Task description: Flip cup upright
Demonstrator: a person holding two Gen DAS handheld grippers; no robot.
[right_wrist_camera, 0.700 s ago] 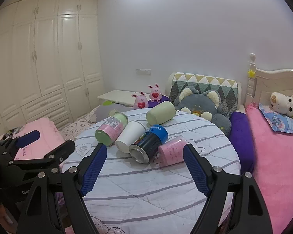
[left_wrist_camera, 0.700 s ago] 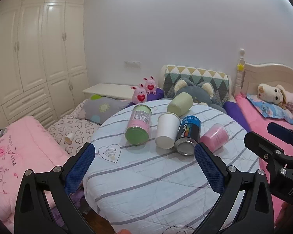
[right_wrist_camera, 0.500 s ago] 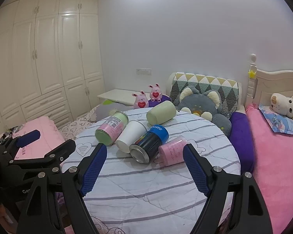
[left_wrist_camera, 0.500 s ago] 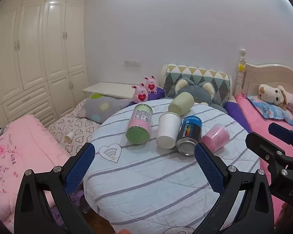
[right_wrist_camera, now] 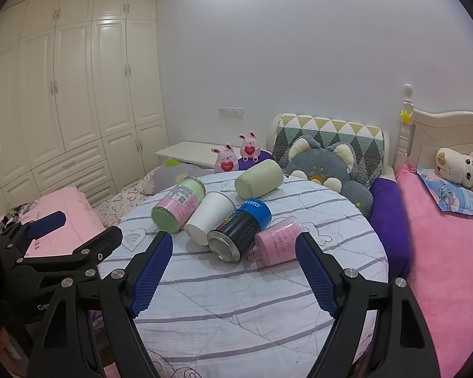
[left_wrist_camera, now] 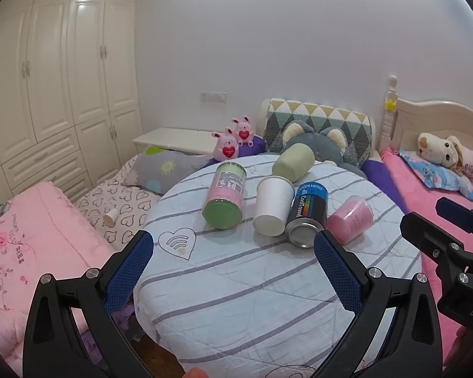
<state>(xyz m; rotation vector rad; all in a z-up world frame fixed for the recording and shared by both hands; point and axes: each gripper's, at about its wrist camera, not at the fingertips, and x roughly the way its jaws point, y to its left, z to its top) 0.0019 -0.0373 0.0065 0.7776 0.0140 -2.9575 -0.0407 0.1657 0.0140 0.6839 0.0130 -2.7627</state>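
Five containers are laid on their sides in a loose cluster on the far half of the round counter [left_wrist_camera: 268,283], which is covered with a striped quilt. The white cup [left_wrist_camera: 272,206] lies in the middle of the row with its base turned toward the cameras and its rim pointing away. It is flanked by a jar [left_wrist_camera: 226,198] on its left and a can [left_wrist_camera: 309,212] on its right; the can appears to touch it, while the jar lies just beside it. A pink cup [left_wrist_camera: 350,219] is seen beyond the can, and a green cup [left_wrist_camera: 294,161] lies behind the row.

The left hand-held gripper [left_wrist_camera: 233,271] is held released, jaws wide apart, short of the cluster and roughly lined up with the jar and white cup. The right hand-held gripper [right_wrist_camera: 233,267] is likewise held spread and empty, aimed at the can and pink cup. Nothing is grasped.

The wide spread is probably kept so that a cup body can be admitted sideways. Which cup is meant cannot be told; the pink cup, at the open end of the row, is judged easiest to reach. The white cup is hemmed in, so neighbours could be nudged and set rolling. No cup is upright yet.
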